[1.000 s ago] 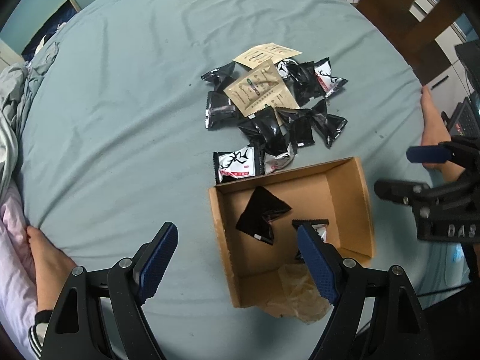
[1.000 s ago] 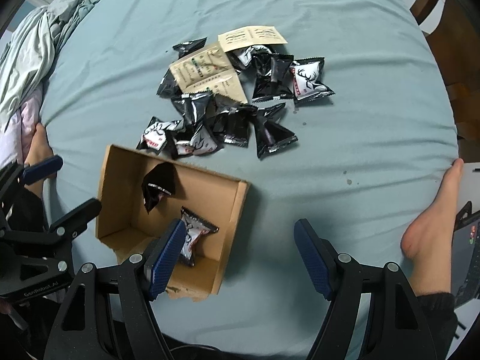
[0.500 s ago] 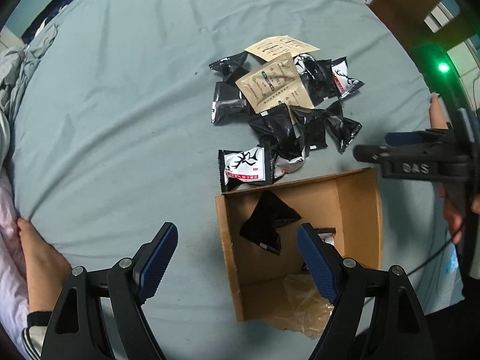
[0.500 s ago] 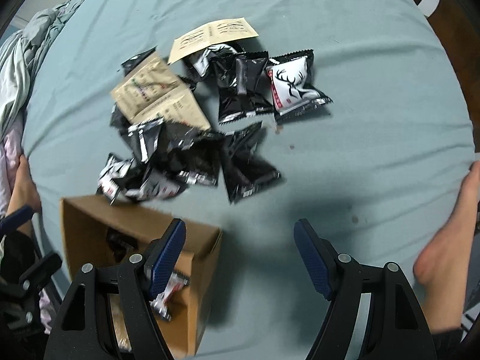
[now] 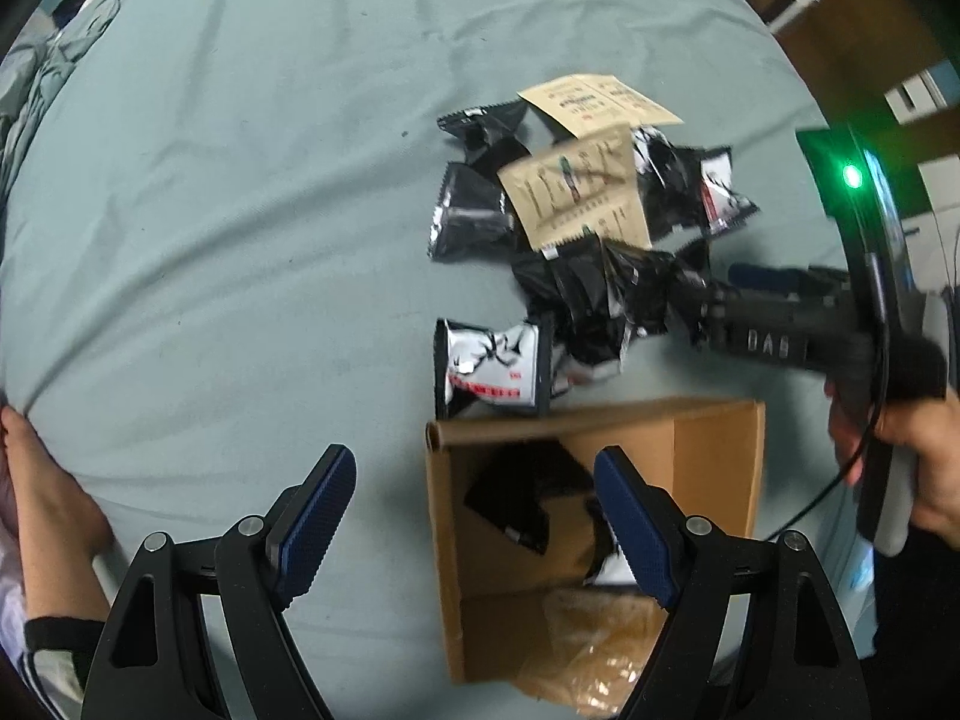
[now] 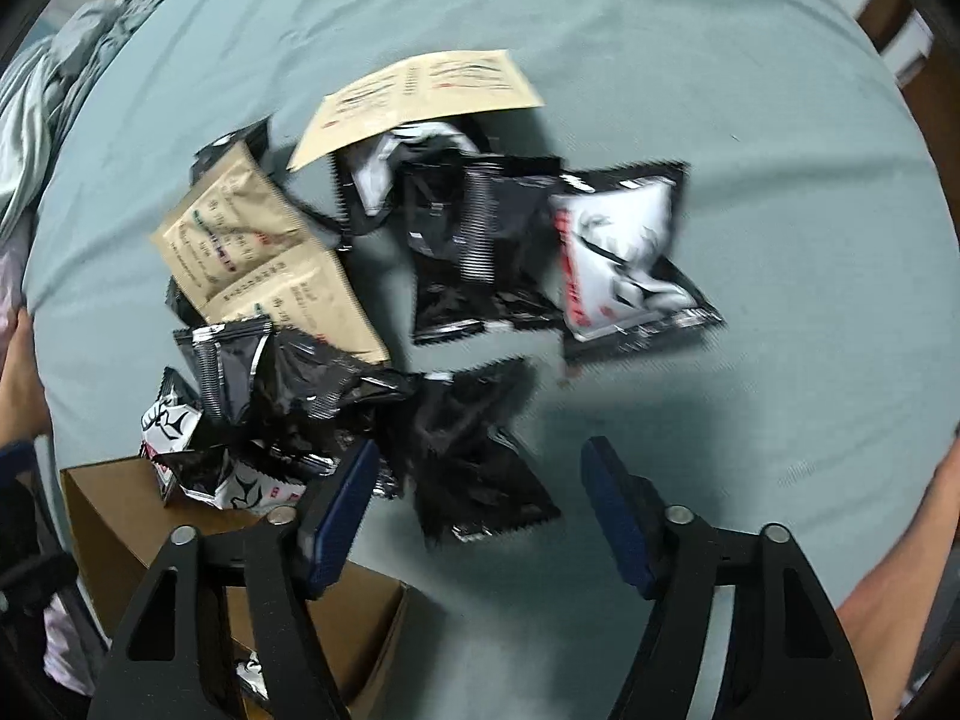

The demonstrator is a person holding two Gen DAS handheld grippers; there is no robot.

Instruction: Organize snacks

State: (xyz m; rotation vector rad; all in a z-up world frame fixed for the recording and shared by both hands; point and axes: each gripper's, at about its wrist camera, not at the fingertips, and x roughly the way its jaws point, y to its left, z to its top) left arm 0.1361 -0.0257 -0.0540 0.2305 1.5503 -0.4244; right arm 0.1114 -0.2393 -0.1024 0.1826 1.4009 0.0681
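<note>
A pile of black snack packets (image 5: 600,300) and tan sachets (image 5: 576,192) lies on the blue-green sheet. A brown cardboard box (image 5: 720,456) sits in front of the pile with a black packet (image 5: 522,498) inside. My left gripper (image 5: 474,516) is open and empty, over the box's left wall. My right gripper (image 6: 480,504) is open and empty, its fingers on either side of a black packet (image 6: 474,456) at the pile's near edge. It also shows in the left wrist view (image 5: 774,330), reaching into the pile from the right. A white deer-print packet (image 6: 618,258) lies further out.
The box (image 6: 120,516) sits at the lower left of the right wrist view. A bare foot (image 5: 42,492) rests on the sheet at left, another foot (image 6: 900,570) at right. Crumpled clear plastic (image 5: 594,648) lies in the box. Rumpled bedding (image 6: 36,90) is far left.
My right gripper has moved forward from beside the box to the pile and now straddles a black packet. My left gripper shifted slightly. Both stay open.
</note>
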